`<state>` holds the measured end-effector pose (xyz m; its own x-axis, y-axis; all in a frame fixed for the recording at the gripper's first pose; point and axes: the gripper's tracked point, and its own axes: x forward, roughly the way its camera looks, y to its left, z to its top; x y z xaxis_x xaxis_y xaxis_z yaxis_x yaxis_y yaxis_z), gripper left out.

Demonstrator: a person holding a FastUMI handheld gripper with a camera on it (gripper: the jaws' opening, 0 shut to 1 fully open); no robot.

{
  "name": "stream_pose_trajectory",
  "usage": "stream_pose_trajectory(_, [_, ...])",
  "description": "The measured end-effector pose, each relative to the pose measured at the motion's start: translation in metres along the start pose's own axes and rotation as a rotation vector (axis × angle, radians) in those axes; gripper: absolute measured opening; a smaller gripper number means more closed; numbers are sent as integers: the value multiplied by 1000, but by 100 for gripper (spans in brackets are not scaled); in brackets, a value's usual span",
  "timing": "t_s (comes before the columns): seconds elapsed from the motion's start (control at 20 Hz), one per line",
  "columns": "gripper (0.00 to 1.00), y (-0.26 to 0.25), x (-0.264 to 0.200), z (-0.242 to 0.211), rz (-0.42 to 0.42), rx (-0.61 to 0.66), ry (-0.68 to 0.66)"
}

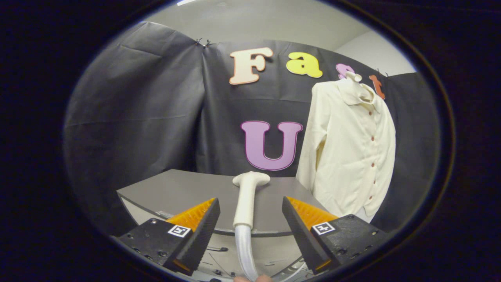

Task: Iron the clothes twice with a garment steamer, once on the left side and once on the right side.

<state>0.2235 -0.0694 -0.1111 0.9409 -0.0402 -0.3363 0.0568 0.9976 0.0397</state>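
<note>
Your gripper camera rides just behind the two fingers (250,219) and looks forward along them, slightly upward, with the grey table (176,188) close ahead and the hanging cream shirt (352,149) beyond its right end.

A cream cloth shirt (348,145) hangs soft and matt. The steamer head (247,196) is smooth plastic (its hose (244,250) translucent). The bench (188,190) looks matt grey.

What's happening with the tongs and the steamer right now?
Tongs open, touching nothing. Steamer lies between them on grey table. Cream shirt hangs beyond, right. Nothing blocking.
</note>
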Motion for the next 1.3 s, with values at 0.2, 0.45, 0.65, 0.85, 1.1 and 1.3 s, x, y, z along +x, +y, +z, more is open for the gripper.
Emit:
stream_pose_trajectory(0.2, [97, 7, 40, -18, 0, -23, 113])
stream_pose_trajectory(0.45, [90, 10, 80, -38, -36, -110, 209])
stream_pose_trajectory(0.65, [66, 10, 99, -55, -67, -139, 268])
stream_pose_trajectory(0.85, [40, 6, 100, -54, -58, -68, 256])
stream_pose_trajectory(1.1, [34, 10, 86, -26, 0, 60, 95])
stream_pose_trajectory(1.3, [32, 3, 52, 7, 66, 141, -42])
